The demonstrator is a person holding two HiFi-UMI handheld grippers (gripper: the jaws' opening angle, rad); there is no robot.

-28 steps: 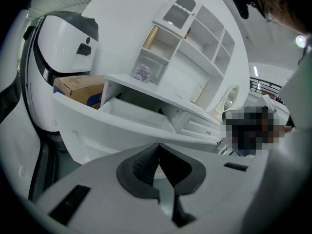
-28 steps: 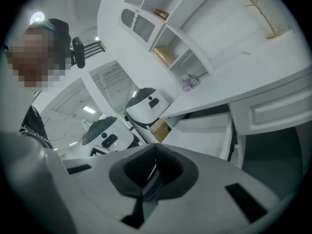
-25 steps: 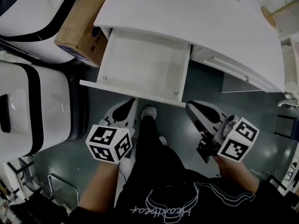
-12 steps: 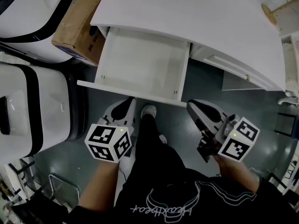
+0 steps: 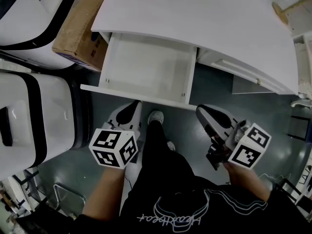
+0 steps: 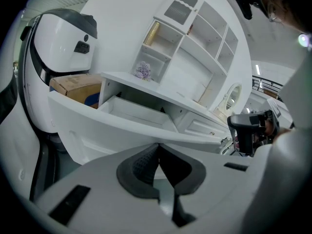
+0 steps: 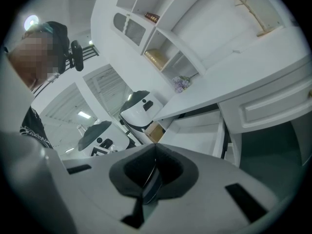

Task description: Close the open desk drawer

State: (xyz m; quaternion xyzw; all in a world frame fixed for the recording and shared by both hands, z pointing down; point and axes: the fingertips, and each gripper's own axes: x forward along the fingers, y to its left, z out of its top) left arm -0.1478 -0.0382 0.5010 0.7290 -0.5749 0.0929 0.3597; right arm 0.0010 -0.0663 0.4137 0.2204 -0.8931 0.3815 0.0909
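Observation:
An empty white drawer (image 5: pixel 146 69) stands pulled out from under the white desk top (image 5: pixel 204 18); its front panel (image 5: pixel 139 96) faces me. My left gripper (image 5: pixel 127 112) hangs just below that panel's left half, jaws shut with nothing between them. In the left gripper view the drawer front (image 6: pixel 122 130) fills the middle, right above the jaw tips (image 6: pixel 157 145). My right gripper (image 5: pixel 202 112) is lower right of the drawer's corner, also shut and empty. The right gripper view shows the open drawer (image 7: pixel 204 133) from the side, beyond its tips (image 7: pixel 155 147).
A cardboard box (image 5: pixel 80 26) lies left of the drawer, between two large white machines (image 5: pixel 29 116). A closed drawer front (image 5: pixel 243 72) sits to the right under the desk top. My legs and a shoe (image 5: pixel 155 117) stand on the dark floor between the grippers.
The drawer front has crept slightly away from me, so a little less of the drawer shows. Both grippers have stayed nearly in place, the left one edging up toward the panel.

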